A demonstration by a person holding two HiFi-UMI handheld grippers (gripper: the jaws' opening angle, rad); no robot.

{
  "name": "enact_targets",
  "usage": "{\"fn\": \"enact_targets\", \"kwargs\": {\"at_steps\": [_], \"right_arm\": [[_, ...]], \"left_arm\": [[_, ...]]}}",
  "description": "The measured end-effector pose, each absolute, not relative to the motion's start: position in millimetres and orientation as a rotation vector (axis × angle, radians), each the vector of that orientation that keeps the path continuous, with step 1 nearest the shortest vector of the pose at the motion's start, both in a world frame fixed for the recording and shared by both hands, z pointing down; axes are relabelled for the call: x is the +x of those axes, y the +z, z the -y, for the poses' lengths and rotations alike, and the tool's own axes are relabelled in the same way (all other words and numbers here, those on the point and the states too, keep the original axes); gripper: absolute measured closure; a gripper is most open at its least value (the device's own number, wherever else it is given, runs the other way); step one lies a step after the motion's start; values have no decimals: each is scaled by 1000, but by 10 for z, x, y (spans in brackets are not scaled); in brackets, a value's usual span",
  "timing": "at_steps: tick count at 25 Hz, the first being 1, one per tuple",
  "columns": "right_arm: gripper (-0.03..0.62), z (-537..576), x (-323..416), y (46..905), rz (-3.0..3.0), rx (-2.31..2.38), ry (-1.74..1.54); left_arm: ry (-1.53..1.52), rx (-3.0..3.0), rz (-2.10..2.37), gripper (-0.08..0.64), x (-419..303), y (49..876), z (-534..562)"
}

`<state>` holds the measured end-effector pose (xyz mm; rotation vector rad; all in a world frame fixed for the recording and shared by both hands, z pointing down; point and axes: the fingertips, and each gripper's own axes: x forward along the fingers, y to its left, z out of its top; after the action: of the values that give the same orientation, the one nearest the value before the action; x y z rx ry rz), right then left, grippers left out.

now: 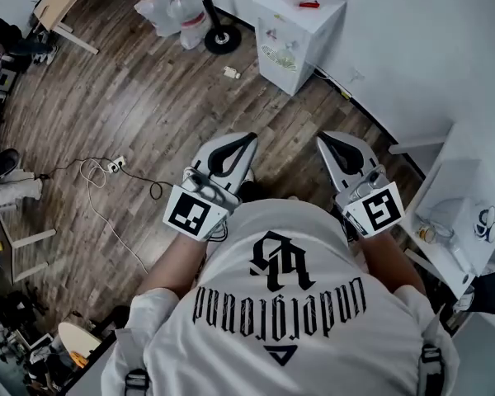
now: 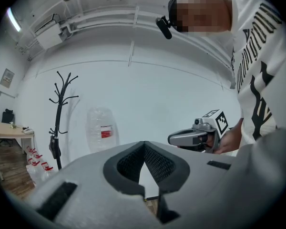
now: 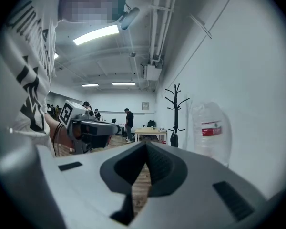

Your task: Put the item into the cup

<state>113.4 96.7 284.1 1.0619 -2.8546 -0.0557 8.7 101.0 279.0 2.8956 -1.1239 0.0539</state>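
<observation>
Both grippers are held close in front of the person's chest, over the wooden floor. My left gripper (image 1: 249, 139) points forward with its jaw tips touching (image 2: 144, 144) and nothing between them. My right gripper (image 1: 322, 139) is beside it, also shut and empty (image 3: 145, 144). Each shows in the other's view, the right gripper (image 2: 171, 139) and the left gripper (image 3: 115, 127). On the white table (image 1: 458, 192) at the far right lie a small yellowish thing (image 1: 428, 234) and a white and blue object (image 1: 484, 222); I cannot tell what they are. No cup can be made out.
A white water dispenser (image 1: 293, 35) stands against the wall ahead, its clear bottle (image 2: 101, 128) on top. A black coat stand (image 2: 59, 109) rises to its left, with water jugs (image 1: 169, 7) on the floor. A cable and power strip (image 1: 115, 165) lie at left.
</observation>
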Motion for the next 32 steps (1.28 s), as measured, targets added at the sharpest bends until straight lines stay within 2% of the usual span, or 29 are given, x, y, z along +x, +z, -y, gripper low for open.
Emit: {"fn": "enact_targets", "kwargs": {"at_steps": [15, 32], "right_arm": [[588, -1862, 1884, 2947, 2890, 1032, -54], [588, -1848, 1913, 2864, 2932, 1021, -73]], "left_arm": [[77, 2900, 1163, 554, 870, 2849, -1863], [79, 2888, 1217, 554, 860, 2813, -1880]]}}
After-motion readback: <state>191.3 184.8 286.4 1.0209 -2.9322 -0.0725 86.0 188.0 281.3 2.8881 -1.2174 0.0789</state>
